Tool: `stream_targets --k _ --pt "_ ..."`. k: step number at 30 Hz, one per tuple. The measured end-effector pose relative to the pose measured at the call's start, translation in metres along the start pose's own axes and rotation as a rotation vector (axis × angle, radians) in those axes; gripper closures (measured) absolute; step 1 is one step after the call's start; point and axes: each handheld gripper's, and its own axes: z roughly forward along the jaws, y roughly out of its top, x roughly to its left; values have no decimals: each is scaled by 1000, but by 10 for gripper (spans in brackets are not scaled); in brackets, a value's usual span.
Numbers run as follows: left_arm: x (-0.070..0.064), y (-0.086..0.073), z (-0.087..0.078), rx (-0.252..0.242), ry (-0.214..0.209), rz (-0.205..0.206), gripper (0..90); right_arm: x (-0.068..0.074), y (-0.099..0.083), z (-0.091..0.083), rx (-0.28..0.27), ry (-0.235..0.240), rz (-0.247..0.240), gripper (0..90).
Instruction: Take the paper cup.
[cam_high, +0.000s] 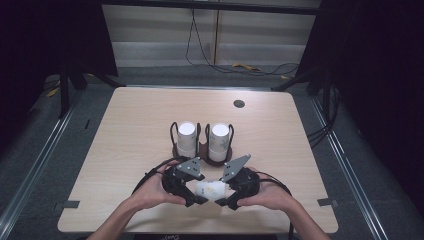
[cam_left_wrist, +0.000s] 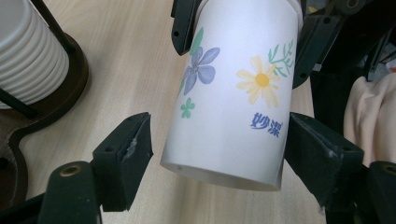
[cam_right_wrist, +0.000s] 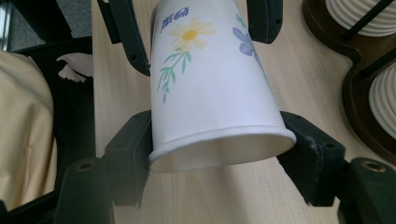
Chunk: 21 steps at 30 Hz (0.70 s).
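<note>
Looking down in the high view: paper cup (cam_high: 212, 190) lies sideways near the table (cam_high: 130, 130) front edge, between the left gripper (cam_high: 196, 198) and right gripper (cam_high: 225, 200), both hand-held and angled inward at it. Just behind stands a dark wooden holder (cam_high: 202, 152) with two stacks of white cups (cam_high: 186, 137).

Left gripper view: cup's base end (cam_left_wrist: 229, 158) sits between the jaws; the right-hand jaw touches its wall, the left-hand one stands a little apart, so jaws spread, not pinching. Flower print and blue lettering visible. Other gripper's jaws flank the far end. Holder and ribbed cup stack at left.

Right gripper view: cup's open rim (cam_right_wrist: 224, 144) sits between the jaws, both pads against the wall just behind the rim, pinching it. Other gripper's jaws flank the far end. Holder at right.
</note>
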Motion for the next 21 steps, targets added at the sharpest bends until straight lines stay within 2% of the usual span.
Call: stream_targets --k 1,2,6,10,12,15,16,19,20,21 --pt "-2 1 1 18 -17 21 288 1 0 1 4 2 -4 309" --pt "-2 1 1 18 -17 21 313 1 0 1 4 2 -4 309" --pt "-5 3 1 36 -7 34 307 2 0 0 1 3 -6 305" --pt "-3 2 3 37 -19 28 327 3 0 -1 -1 -4 -13 303" --pt "-3 1 2 41 -27 51 334 3 -1 0 -4 -2 -10 289" --pt "-5 0 2 25 -29 54 345 3 -1 1 -5 -2 -6 264" --pt "-5 -1 2 7 -41 40 354 4 -2 0 -20 -5 -1 243" --pt "-4 -1 0 0 -46 45 356 4 -3 -1 -38 -4 9 227" --pt "-3 -1 -1 -16 -53 30 356 3 -6 -3 -67 -11 23 201" --pt "-3 -1 -1 -16 -53 30 356 3 -6 -3 -67 -11 23 201"
